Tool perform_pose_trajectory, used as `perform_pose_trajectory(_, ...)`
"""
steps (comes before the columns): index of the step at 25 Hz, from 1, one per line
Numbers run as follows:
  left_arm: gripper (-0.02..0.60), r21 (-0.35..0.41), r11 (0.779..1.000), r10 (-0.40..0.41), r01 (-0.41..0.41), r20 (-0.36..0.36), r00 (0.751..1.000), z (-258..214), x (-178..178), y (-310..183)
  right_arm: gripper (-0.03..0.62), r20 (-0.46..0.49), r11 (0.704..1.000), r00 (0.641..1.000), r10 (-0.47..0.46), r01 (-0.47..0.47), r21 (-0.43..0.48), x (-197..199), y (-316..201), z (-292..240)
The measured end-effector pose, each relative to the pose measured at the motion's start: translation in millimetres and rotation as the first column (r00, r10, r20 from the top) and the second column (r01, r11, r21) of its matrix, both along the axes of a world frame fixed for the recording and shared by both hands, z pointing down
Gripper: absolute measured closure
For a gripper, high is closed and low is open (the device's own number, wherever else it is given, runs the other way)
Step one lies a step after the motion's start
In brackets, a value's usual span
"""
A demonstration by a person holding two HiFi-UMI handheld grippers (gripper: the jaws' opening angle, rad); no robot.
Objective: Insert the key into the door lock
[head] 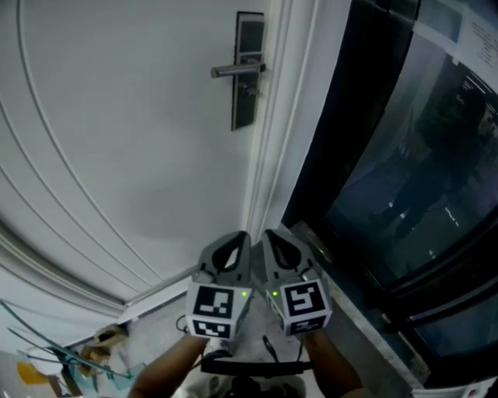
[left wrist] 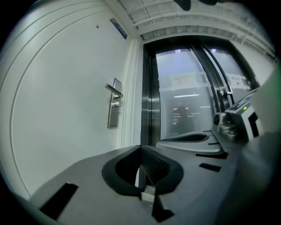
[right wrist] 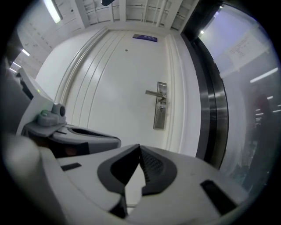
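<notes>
A white door point(head: 117, 140) with curved raised mouldings fills the left side, set in a white frame point(head: 268, 155). To its right stands a dark glass wall point(head: 405, 155) in black framing, catching reflections of lights. The floor point(head: 156, 330) is pale grey, with clutter point(head: 70, 357) at the lower left. A strip light point(right wrist: 55, 12) glows on the ceiling.

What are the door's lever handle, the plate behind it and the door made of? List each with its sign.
Silver lever handle: looks like brushed metal, dull grey sheen.
Tall dark lock plate: probably metal too, smooth, darker satin finish.
White panelled door: matt painted surface with curved moulded grooves; the core cannot be told.
</notes>
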State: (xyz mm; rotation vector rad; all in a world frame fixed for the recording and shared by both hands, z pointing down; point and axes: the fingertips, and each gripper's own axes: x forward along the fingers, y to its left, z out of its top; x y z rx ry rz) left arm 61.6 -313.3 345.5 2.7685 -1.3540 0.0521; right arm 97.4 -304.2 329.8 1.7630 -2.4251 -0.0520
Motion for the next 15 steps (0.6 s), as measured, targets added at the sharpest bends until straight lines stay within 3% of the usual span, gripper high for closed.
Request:
perform_pose_trajectory(8,0.578,0.014,0.999,-0.048,0.047,0.044,0.998,6.5,13.1,30.6,0.586,0.098,0.995,0.992,-0.074,0.08,-0.054,11.3,30.6,21.0)
perform_pose_trajectory(15,0.578,0.004,0.997,-0.075,0.075,0.058,0.996,10.7,16.1,56.5,0.586,0.103,0.992,0.989,-0.111,0.117,-0.052,15.5,54.4,26.7)
